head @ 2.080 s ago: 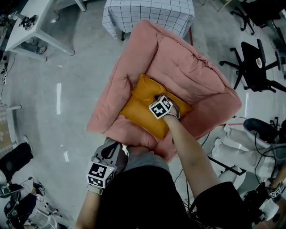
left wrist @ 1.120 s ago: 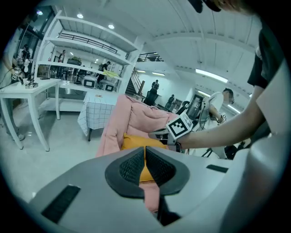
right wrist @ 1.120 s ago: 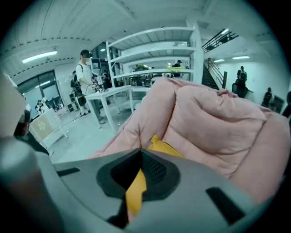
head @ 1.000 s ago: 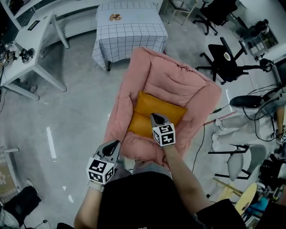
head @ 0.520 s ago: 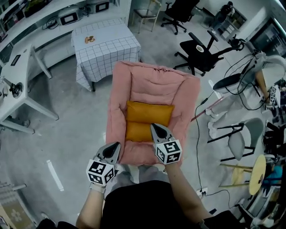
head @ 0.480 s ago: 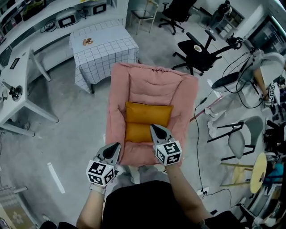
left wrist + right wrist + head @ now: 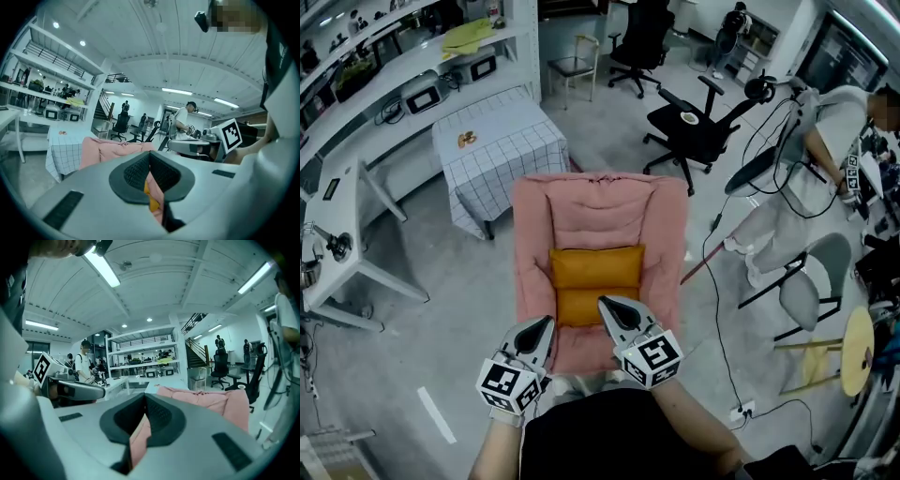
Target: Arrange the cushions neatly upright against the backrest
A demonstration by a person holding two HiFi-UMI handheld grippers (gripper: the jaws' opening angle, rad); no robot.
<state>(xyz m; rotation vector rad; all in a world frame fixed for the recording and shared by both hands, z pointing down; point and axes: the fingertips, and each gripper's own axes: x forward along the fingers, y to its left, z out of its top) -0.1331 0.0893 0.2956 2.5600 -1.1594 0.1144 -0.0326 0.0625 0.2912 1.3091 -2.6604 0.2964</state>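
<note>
The orange cushion (image 7: 595, 267) lies on the pink armchair (image 7: 600, 202), its upper part against the backrest at the seat's rear edge. The left gripper (image 7: 546, 324) and right gripper (image 7: 606, 304) hover over the seat's front edge, fingers closed on nothing.

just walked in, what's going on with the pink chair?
A person holds a claw in each hand over the front edge of the pink chair. The left claw and right claw are both shut, empty and touching nothing. The orange cushion sits in the chair and appears to lean on the backrest, so the arranging looks about done.
</note>
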